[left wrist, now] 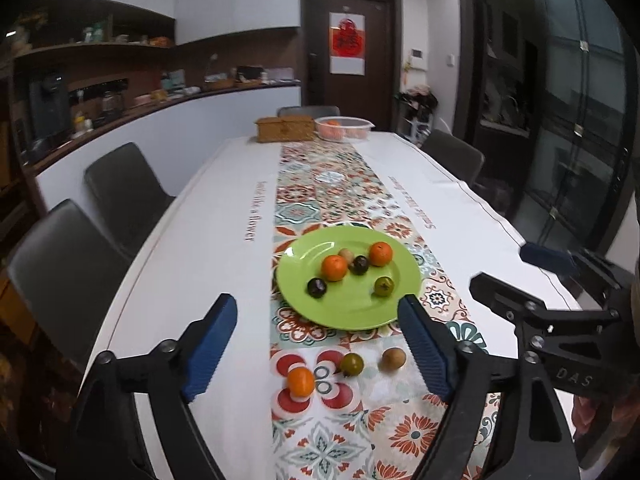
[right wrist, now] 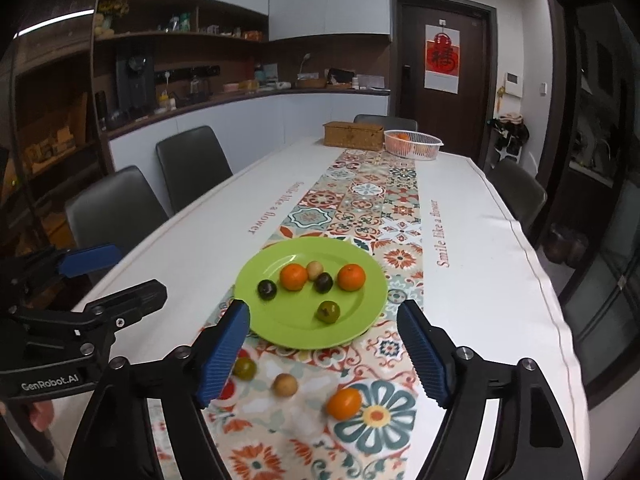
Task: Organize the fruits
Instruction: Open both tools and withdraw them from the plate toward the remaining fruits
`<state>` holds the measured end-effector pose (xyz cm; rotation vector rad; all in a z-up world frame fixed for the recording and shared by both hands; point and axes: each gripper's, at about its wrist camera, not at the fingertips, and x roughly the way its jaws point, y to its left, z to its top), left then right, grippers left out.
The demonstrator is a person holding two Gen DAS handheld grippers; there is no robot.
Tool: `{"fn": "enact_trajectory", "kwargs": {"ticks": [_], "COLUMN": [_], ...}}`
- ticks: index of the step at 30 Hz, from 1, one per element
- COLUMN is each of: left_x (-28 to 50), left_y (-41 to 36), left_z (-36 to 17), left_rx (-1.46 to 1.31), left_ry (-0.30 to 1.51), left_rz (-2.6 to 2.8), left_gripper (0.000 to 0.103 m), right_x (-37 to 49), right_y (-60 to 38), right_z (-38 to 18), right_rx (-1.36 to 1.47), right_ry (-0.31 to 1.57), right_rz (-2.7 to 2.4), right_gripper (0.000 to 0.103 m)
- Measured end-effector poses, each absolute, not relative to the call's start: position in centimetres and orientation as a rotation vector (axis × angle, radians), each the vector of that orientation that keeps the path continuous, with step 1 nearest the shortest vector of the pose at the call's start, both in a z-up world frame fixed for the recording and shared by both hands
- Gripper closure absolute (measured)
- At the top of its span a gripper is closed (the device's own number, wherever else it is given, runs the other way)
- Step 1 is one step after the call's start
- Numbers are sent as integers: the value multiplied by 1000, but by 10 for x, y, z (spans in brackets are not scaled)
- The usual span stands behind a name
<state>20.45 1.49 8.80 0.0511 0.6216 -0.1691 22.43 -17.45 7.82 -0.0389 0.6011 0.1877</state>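
Left gripper [left wrist: 318, 344], right gripper [right wrist: 324, 354]: both apart, empty. Three fruits loose on runner [left wrist: 320, 432]; six on green plate [left wrist: 344, 308].

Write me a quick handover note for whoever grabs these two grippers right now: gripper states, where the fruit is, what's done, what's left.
Left hand-held gripper: open, empty.
Right hand-held gripper: open, empty.
Green plate on the table runner holds six fruits: two oranges, two dark fruits, one green, one tan.
Still off the plate, on the runner just in front of it: an orange, a green fruit, a tan fruit.
Left: probably move those three onto the plate.
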Motion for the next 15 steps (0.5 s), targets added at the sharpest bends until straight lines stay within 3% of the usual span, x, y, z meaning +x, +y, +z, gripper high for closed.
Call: {"fn": "enact_trajectory", "kwargs": {"ticks": [3, 15], "left_x": [192, 167], "left_y": [21, 32], "left_z": [85, 44], "left_rx": [50, 56], "left_ry": [598, 643], "left_rz": [-135, -84], "left_gripper": [14, 14], "right_x": [210, 185], "right_y": [-173, -174], "right_z": [73, 33], "right_rx": [-26, -2], "right_ry": [591, 636], "right_rz": [167, 80], "right_gripper": [22, 22]}}
